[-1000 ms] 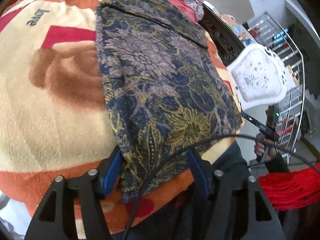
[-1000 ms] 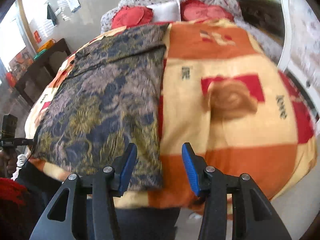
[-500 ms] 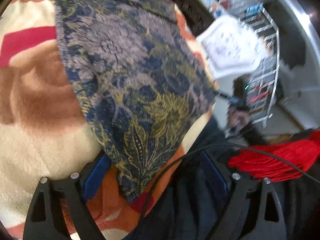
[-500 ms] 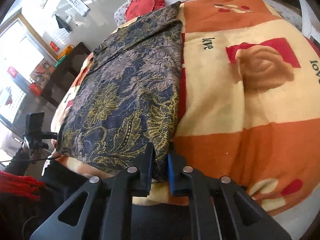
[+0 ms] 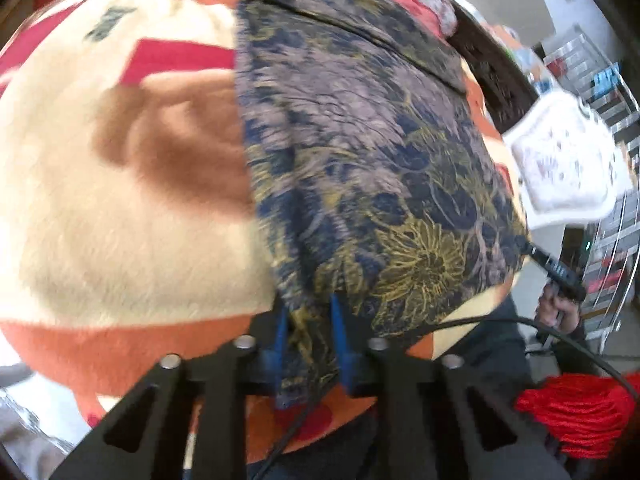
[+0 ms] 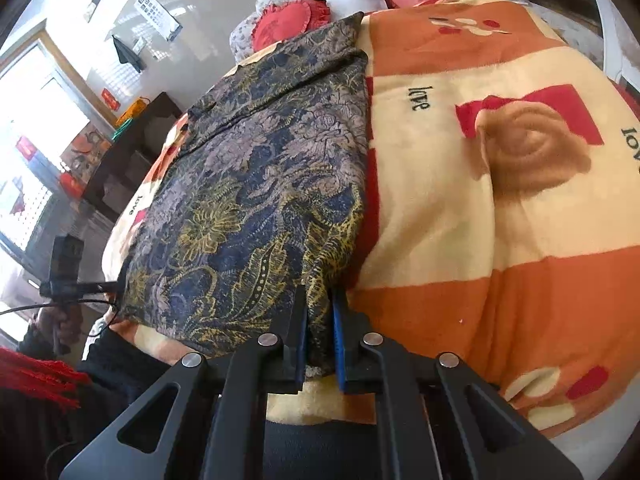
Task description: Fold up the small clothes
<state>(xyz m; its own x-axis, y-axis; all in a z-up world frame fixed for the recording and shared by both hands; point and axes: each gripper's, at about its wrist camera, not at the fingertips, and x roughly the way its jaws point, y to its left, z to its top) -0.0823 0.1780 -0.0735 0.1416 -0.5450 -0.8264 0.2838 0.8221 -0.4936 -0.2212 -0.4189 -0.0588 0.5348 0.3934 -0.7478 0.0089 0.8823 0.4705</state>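
A dark blue garment with gold and mauve flower print (image 5: 360, 152) lies flat along the bed on an orange, cream and red blanket (image 5: 120, 220). My left gripper (image 5: 308, 312) is shut on the garment's near hem at one corner. In the right wrist view the same garment (image 6: 260, 184) lies left of centre, and my right gripper (image 6: 320, 300) is shut on its near hem at the other corner. The cloth bunches between both pairs of blue pads. The other gripper shows at the garment's far side in each view.
The blanket (image 6: 500, 200) covers the whole bed. Red heart cushions (image 6: 292, 20) and a white pillow lie at the head. A white chair back (image 5: 560, 160) and a metal rack (image 5: 612, 92) stand beside the bed. A dark wooden table (image 6: 132, 148) stands at the other side.
My left gripper went from open beside the hem to shut on it. My right gripper closed on the hem half a second ago and still holds it.
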